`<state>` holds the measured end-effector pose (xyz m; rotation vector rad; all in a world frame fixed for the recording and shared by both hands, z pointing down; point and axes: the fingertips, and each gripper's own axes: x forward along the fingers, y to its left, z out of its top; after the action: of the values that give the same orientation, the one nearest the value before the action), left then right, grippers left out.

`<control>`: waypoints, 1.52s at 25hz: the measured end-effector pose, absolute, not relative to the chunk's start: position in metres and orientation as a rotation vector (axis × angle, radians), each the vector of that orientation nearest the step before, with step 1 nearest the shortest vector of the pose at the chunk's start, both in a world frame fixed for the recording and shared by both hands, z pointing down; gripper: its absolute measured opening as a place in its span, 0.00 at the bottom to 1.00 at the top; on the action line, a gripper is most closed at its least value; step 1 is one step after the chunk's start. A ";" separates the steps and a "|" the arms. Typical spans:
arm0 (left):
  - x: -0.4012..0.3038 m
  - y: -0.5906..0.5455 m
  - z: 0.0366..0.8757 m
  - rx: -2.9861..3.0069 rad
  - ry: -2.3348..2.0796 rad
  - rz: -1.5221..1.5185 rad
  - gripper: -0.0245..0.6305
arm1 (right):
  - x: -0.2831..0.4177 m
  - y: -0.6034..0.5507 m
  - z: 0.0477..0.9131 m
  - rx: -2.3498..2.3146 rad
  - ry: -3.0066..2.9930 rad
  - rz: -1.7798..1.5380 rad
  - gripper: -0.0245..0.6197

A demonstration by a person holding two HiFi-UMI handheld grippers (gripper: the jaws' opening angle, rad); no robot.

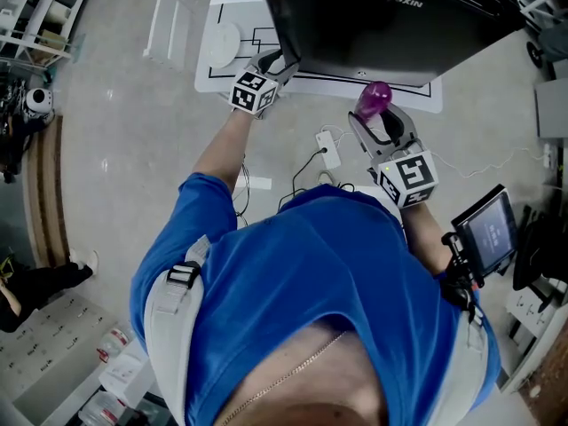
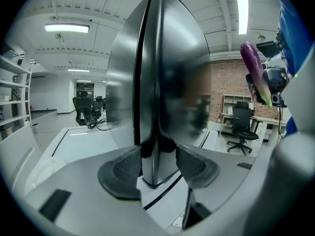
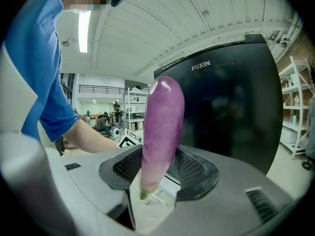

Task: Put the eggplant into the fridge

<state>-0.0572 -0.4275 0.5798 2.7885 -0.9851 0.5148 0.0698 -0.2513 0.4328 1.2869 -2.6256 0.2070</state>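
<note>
White power strip (image 1: 328,149) with cables (image 1: 306,171) on grey floor (image 1: 115,131), white mat (image 1: 213,78) with black lines, small screen (image 1: 490,229) at right, black office chair (image 2: 241,127) before brick wall (image 2: 224,87), white shelves (image 3: 295,107), ceiling strip light (image 2: 66,28)

The tall glossy black fridge (image 1: 390,25) stands shut, its front barring the way inside; the pale grey floor (image 1: 115,114) to its left lies open.

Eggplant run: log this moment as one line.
left gripper: open, astride fridge edge | right gripper: shut on eggplant, stem end down | eggplant: outside fridge
</note>
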 end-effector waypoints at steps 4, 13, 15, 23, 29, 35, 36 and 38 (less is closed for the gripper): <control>-0.059 -0.428 0.581 2.779 -1.007 0.540 0.38 | 0.069 -0.250 0.433 1.291 -2.625 0.212 0.37; -0.057 -0.429 0.583 2.751 -1.079 0.532 0.33 | 0.074 -0.248 0.437 1.311 -2.625 0.229 0.37; -0.057 -0.430 0.584 2.758 -1.078 0.540 0.32 | 0.077 -0.246 0.441 1.313 -2.612 0.240 0.37; -0.046 -0.448 0.588 2.864 -0.896 0.585 0.34 | 0.084 -0.241 0.450 1.328 -2.576 0.259 0.37; -0.046 -0.447 0.588 2.895 -0.797 0.621 0.36 | 0.090 -0.242 0.452 1.342 -2.555 0.260 0.37; -0.047 -0.442 0.585 2.893 -0.854 0.657 0.36 | 0.082 -0.242 0.449 1.316 -2.565 0.250 0.37; -0.046 -0.442 0.584 2.892 -0.858 0.657 0.36 | 0.082 -0.242 0.449 1.314 -2.566 0.249 0.37; -0.044 -0.442 0.585 2.887 -0.868 0.653 0.36 | 0.081 -0.241 0.450 1.313 -2.565 0.248 0.37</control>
<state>-0.0440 -0.4417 0.5847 2.8868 -0.8684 0.6532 0.0814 -0.2412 0.4500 1.3134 -2.5645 0.2485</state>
